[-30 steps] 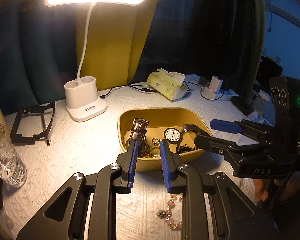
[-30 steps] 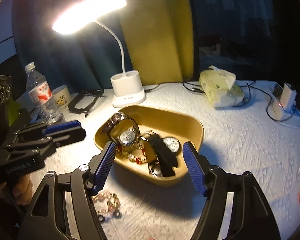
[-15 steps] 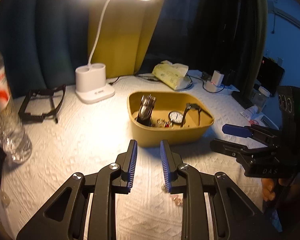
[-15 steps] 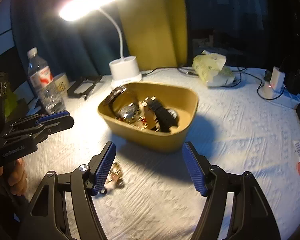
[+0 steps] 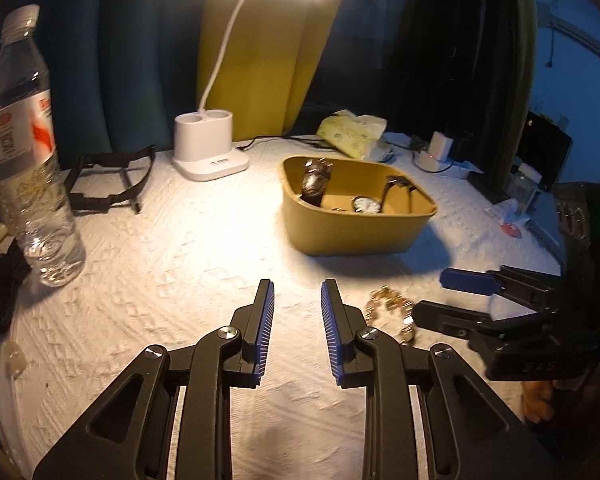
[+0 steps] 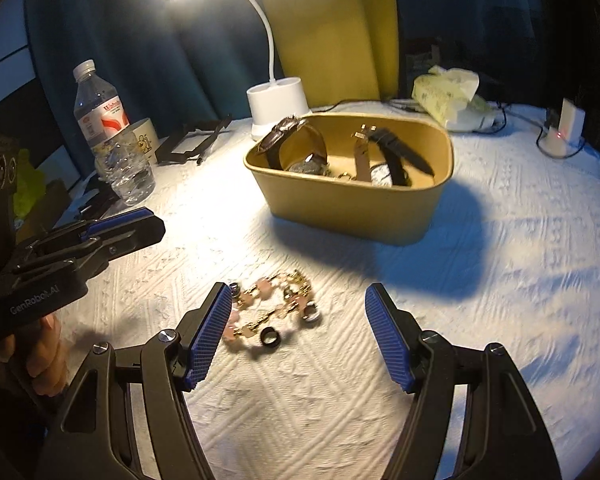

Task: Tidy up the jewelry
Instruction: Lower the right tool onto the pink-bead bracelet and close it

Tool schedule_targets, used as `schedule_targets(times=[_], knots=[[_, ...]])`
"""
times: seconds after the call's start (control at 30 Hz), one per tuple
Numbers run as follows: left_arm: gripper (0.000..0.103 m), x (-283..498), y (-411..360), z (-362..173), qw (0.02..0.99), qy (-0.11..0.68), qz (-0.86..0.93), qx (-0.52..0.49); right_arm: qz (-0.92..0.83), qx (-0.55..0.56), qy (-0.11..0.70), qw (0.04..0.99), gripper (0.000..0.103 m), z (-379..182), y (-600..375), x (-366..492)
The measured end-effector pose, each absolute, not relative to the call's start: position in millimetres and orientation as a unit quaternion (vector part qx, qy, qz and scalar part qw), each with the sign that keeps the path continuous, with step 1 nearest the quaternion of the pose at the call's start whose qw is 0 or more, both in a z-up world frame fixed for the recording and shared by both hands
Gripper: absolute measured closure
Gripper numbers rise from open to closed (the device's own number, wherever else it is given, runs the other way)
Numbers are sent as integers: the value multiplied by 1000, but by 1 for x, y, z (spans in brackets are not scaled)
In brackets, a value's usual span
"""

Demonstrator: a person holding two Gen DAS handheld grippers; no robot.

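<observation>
A tan tray (image 6: 352,212) holds several watches (image 6: 300,148) and small pieces; it also shows in the left wrist view (image 5: 356,232). A pink and gold bracelet (image 6: 276,304) with rings beside it (image 6: 270,337) lies on the white cloth in front of the tray, and shows in the left wrist view (image 5: 388,308). My right gripper (image 6: 298,332) is wide open and empty, just above and behind the bracelet. My left gripper (image 5: 297,320) is partly open and empty, to the left of the bracelet.
A white desk lamp (image 5: 210,148), a water bottle (image 5: 24,152), a black frame (image 5: 108,180), a tissue pack (image 5: 356,132), a charger with cables (image 5: 436,152) and a mug (image 6: 144,140) stand around the cloth.
Both grippers have pulled back from the tray toward the near edge. The bracelet on the cloth has come into view between and ahead of the right gripper's fingers.
</observation>
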State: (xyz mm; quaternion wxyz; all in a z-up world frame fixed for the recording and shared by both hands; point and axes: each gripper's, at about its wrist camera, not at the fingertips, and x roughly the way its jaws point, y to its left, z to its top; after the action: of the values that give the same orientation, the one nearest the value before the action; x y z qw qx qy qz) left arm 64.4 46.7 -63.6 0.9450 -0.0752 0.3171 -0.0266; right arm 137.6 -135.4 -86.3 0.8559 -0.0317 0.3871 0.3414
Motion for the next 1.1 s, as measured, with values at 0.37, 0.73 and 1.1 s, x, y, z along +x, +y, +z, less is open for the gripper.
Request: schedule_targets(times=[0.37, 0.73, 1.1], knots=[[77, 56, 72, -69, 942, 312, -20, -121, 365, -60, 405, 836, 34, -96, -112, 123], [76, 57, 82, -73, 937, 315, -27, -151, 354, -74, 416, 834, 50, -104, -97, 131], [74, 58, 84, -74, 934, 321, -22, -156, 360, -72, 391, 844, 95, -96, -102, 135]])
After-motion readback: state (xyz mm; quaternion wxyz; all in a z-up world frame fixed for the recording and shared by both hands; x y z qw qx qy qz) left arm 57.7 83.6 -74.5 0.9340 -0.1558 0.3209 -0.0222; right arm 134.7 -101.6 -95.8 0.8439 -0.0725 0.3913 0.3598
